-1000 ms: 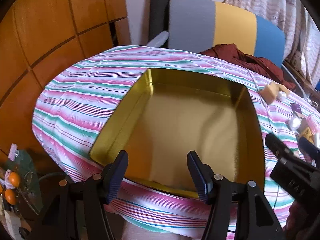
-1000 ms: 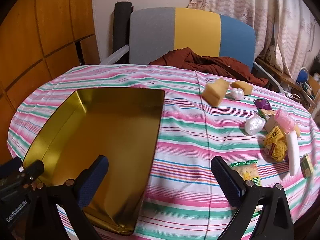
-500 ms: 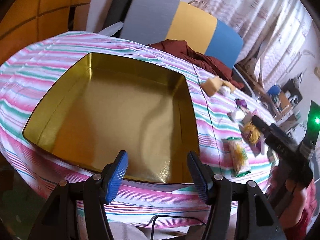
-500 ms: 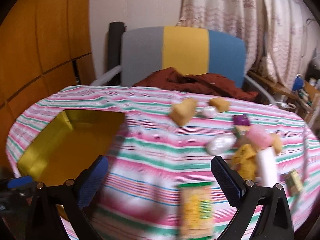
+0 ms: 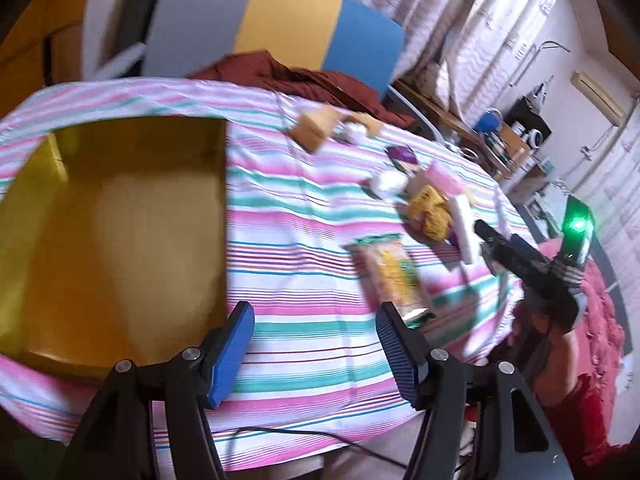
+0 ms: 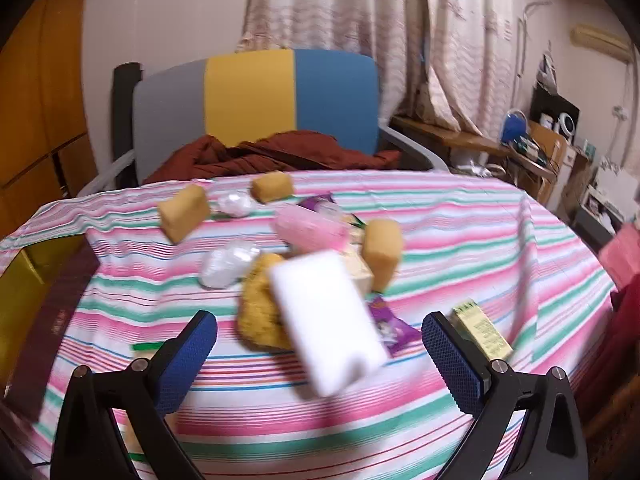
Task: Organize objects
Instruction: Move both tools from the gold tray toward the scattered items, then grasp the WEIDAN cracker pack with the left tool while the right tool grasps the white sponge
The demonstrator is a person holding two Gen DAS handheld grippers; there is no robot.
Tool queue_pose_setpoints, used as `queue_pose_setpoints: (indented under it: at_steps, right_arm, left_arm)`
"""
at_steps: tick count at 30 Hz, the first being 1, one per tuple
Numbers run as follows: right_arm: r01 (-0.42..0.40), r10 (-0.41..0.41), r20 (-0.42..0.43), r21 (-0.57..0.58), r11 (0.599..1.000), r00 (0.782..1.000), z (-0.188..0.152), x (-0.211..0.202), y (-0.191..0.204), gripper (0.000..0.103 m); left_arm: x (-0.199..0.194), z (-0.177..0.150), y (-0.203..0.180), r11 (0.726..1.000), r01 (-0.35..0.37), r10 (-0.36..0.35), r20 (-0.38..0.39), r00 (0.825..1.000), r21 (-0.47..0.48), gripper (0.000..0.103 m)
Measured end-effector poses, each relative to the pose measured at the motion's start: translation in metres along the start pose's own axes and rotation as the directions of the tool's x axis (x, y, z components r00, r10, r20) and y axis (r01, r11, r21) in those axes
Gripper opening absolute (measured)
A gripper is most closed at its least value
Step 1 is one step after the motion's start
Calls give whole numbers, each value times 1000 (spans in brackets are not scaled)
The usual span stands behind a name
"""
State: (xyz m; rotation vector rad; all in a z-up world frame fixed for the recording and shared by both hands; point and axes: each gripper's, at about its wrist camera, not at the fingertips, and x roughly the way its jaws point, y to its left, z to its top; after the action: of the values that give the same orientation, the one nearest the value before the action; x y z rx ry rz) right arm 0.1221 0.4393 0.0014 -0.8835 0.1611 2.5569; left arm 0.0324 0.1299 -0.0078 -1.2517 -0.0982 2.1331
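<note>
A gold tin tray lies empty on the left of the striped tablecloth. My left gripper is open and empty, above the cloth between the tray and a green-yellow snack packet. My right gripper is open and empty, just in front of a white sponge block. Around that block lie a yellow scrubber, tan sponges, a pink packet, white wrapped pieces, a purple wrapper and a yellow-green box. The right gripper also shows in the left wrist view.
A grey, yellow and blue chair with a dark red cloth stands behind the table. Curtains and a cluttered side shelf are to the right. A cable hangs at the table's front edge. The tray's corner shows at far left.
Both grippers have swung to the right, away from the tray and toward the pile of small objects. The right gripper has come close to the white sponge block. Both stay open.
</note>
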Motion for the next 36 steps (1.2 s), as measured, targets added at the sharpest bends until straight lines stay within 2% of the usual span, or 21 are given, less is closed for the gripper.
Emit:
queue_pose_setpoints:
  at_steps: [4, 7, 12, 14, 17, 21, 25, 29, 33, 36]
  right_arm:
    - [-8, 7, -9, -61, 998, 1000, -6, 14, -4, 103]
    - [-54, 53, -40, -28, 998, 998, -7, 29, -16, 100]
    - [-52, 50, -55, -52, 997, 997, -11, 43, -20, 95]
    - [-67, 63, -67, -49, 997, 996, -12, 50, -22, 89]
    - [-94, 91, -100, -25, 995, 991, -16, 59, -22, 73]
    - [-109, 109, -82, 11, 994, 991, -20, 56, -22, 61]
    - [-153, 158, -70, 72, 986, 985, -27, 51, -20, 59]
    - [-184, 192, -82, 95, 978, 978, -33, 49, -13, 59]
    - [-177, 182, -73, 71, 982, 981, -31, 43, -7, 59]
    - [-173, 176, -56, 63, 983, 983, -28, 37, -5, 59]
  left_arm:
    - [22, 2, -17, 1000, 26, -26, -47, 999, 1, 68]
    - [38, 4, -32, 999, 27, -24, -78, 997, 43, 69]
    - [62, 8, -54, 995, 30, -17, -123, 992, 97, 69]
    - [71, 9, -58, 995, 35, -22, -138, 990, 97, 70]
    - [87, 8, -66, 994, 29, -12, -156, 988, 107, 70]
    - [102, 5, -72, 993, 14, 6, -167, 986, 117, 70]
    - [112, 3, -78, 992, -4, 24, -155, 988, 125, 70]
    - [117, 0, -86, 987, -10, 27, -100, 995, 161, 74]
    - [125, -5, -88, 983, -22, 40, -94, 995, 182, 81]
    - [125, -10, -89, 977, -25, 41, -73, 997, 211, 82]
